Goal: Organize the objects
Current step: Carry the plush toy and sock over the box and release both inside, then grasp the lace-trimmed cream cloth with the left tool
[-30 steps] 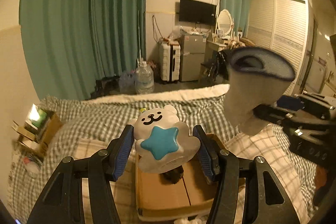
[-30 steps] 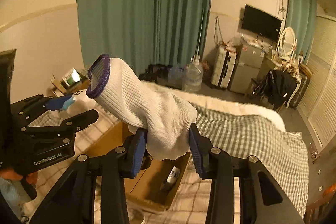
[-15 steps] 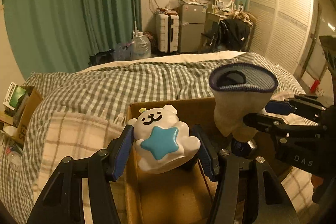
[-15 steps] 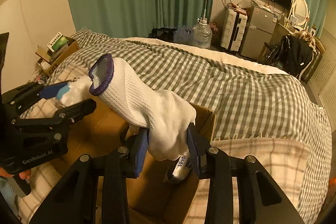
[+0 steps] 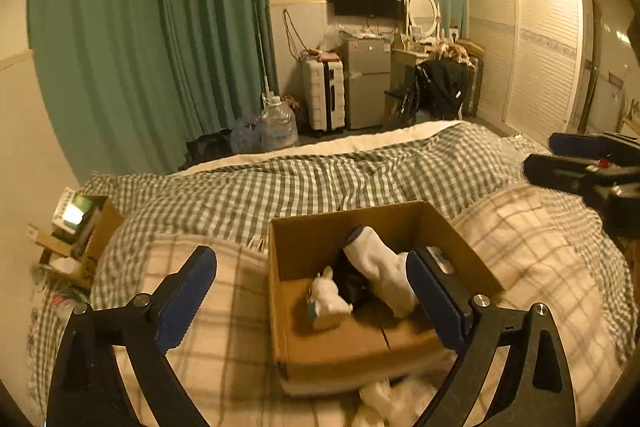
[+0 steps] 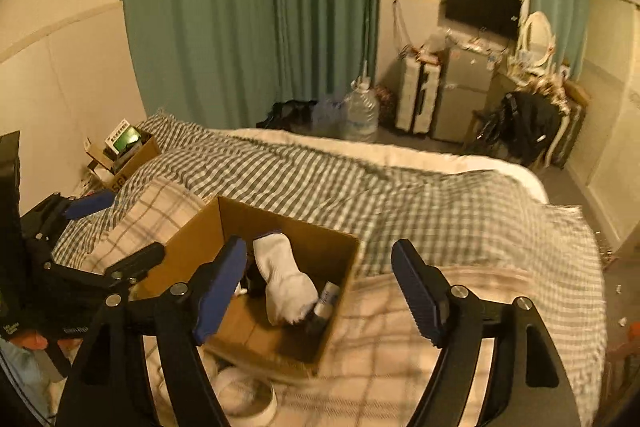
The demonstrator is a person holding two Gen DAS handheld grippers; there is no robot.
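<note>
- We see an open cardboard box (image 5: 436, 223) in the lower centre of the left wrist view, resting on a plaid blanket (image 5: 224, 311) on the bed.
- Inside it lie a white sock (image 5: 380, 269) with a dark cuff, leaning across the middle, and a white plush toy (image 5: 328, 301) tipped on its side near the left wall; something dark sits between them that we cannot identify.
- In the right wrist view the same box (image 6: 320, 239) also holds a small tube or bottle (image 6: 326, 301) against its right wall, beside the sock (image 6: 284, 281).
- Blurred white items poke out below the box's near edge in both views; we cannot tell what they are.
- Our left gripper (image 5: 312, 297) has its fingers spread wide with nothing between them, above the box's near side.
- Our right gripper (image 6: 318, 283) is likewise spread wide and carries nothing; in the left wrist view it is cut off at the right edge.
- Half a second ago the left gripper clamped the plush toy and the right one clamped the sock; both things now lie in the box, released.
</note>
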